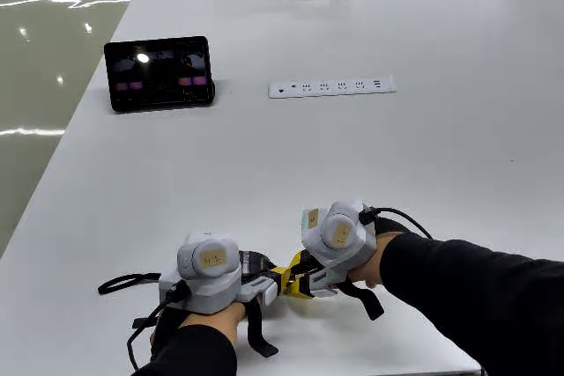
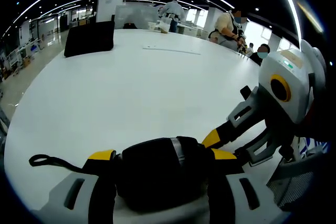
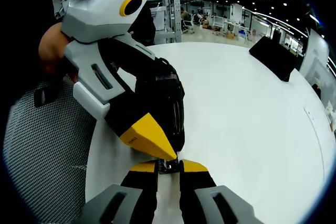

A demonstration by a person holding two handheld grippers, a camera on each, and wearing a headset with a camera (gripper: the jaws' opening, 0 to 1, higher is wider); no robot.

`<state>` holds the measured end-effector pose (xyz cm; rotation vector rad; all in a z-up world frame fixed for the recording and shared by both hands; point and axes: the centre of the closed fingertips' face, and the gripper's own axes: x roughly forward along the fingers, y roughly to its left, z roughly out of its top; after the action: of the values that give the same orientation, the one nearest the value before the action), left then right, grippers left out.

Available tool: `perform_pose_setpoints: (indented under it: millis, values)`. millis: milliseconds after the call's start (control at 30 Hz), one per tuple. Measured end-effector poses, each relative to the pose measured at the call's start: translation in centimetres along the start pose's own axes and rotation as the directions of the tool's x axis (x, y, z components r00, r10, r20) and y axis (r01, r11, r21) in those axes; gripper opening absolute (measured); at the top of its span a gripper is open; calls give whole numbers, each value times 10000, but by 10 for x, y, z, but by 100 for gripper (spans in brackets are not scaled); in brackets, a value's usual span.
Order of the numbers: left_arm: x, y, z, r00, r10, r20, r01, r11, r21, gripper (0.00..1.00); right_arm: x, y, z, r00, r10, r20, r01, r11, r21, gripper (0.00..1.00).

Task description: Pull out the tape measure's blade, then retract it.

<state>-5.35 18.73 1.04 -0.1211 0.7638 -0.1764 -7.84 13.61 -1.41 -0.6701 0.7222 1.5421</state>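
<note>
White table (image 1: 352,156), work sits at the near edge. Tablet (image 1: 159,72) and power strip (image 1: 332,86) are well clear further back.

Left gripper (image 2: 163,157): jaws clamped on the black tape measure (image 3: 165,98), one yellow tip on each side of the case. Case is down at table level. Its strap (image 2: 42,160) trails off on the side away from the other gripper.

Right gripper (image 3: 168,170): comes in nose-to-nose with the left. Jaws pinched nearly together on a small metal tab at the case mouth, which looks like the blade hook (image 3: 168,166). I see no blade out yet.

Key geometry: the blade's exit faces the right gripper, so the pull axis runs along the near table edge, left to right in the head view. My read is that the right hand draws straight away to the person's right while the left anchors the case. Pulling off that line could slip the hook from the tips or kink the blade.
</note>
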Motion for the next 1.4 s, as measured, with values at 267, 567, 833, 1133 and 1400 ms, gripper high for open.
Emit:
perform_pose_setpoints:
  millis: [267,567,833,1133,1400]
  values:
    - [-1,0,0,9994,-270,-198,264,9993,-264,66,1,-1,1,9993,-363,-25,363,9992,-171,13]
    - [-2,0,2,9986,-460,-251,452,9984,-343,65,2,-1,1,9985,-540,-56,539,9983,-201,14]
    - [-4,2,17,9981,-617,18,618,9973,-405,65,1,-1,2,9984,-560,39,560,9984,97,16]
    - [-8,12,26,9979,-606,229,623,9945,-840,68,-1,1,7,9980,-584,246,577,9979,283,18]
    - [-16,25,33,9971,-667,372,699,9931,-945,69,-10,2,16,9959,-699,581,659,9955,683,20]
